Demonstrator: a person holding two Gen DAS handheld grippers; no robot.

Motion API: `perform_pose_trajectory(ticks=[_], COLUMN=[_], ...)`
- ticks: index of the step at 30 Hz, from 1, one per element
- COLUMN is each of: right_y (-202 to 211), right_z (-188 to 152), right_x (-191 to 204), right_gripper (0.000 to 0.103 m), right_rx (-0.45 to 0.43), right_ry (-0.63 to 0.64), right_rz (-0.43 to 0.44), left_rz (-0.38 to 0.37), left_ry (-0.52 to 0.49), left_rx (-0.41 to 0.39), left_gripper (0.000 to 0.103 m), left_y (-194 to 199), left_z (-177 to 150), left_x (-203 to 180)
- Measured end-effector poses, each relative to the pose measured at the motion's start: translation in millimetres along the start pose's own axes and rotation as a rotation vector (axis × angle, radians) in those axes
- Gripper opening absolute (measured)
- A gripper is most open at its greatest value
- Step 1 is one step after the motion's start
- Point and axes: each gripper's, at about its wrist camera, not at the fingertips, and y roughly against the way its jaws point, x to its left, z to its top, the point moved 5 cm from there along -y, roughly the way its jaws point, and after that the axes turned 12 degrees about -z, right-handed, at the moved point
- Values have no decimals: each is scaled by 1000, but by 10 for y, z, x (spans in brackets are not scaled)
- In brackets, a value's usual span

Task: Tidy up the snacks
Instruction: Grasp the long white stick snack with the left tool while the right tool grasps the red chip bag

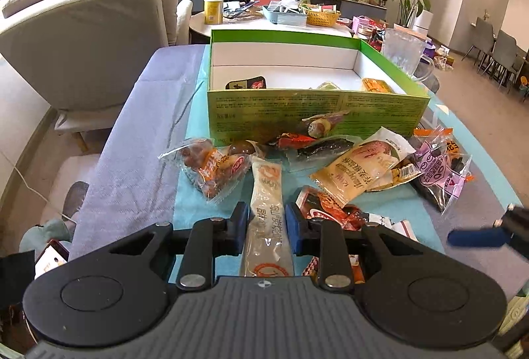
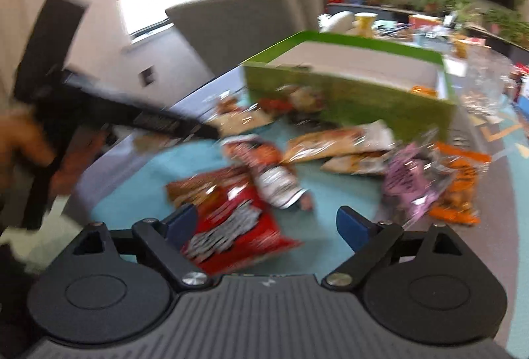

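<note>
My left gripper (image 1: pixel 266 220) is shut on a long pale snack packet (image 1: pixel 267 210) that lies lengthwise between its blue pads. Ahead stands an open green box (image 1: pixel 317 114) with a few snacks inside. Loose packets lie in front of it: a clear bag of brown snacks (image 1: pixel 211 170), a beige packet (image 1: pixel 360 167) and a purple-and-clear bag (image 1: pixel 439 173). My right gripper (image 2: pixel 267 223) is open over a red packet (image 2: pixel 228 230); this view is blurred. The box (image 2: pixel 350 97) and the left gripper's body (image 2: pixel 99 114) show there too.
The table has a teal mat (image 1: pixel 185 193) and a lilac cloth (image 1: pixel 139 140). A beige armchair (image 1: pixel 82 38) stands at the left. A clear pitcher (image 1: pixel 403 51) is right of the box. A cluttered round table (image 1: pixel 264 18) lies behind.
</note>
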Motion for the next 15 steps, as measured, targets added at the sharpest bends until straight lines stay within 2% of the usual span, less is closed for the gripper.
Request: perform_pose_trajectory(ticks=[3,9,13,15], right_y=[-65,-259,-461,-504], right_z=[-59,-9,1,15], right_x=[88,284,399,466], right_gripper=[73,73,73,73], right_rx=[40,42,88,68], right_ry=[8,115,137,167], right_rz=[36,11,52,28], left_rz=[-1,-6,-6,-6], left_ry=[2,-1,-6,-5], left_rx=[0,-6,-11,-11], left_gripper=[23,24,24,24], left_y=[12,57,70,70], left_z=[-15,-14,-6,-4], left_x=[-6,-29,-46,-46])
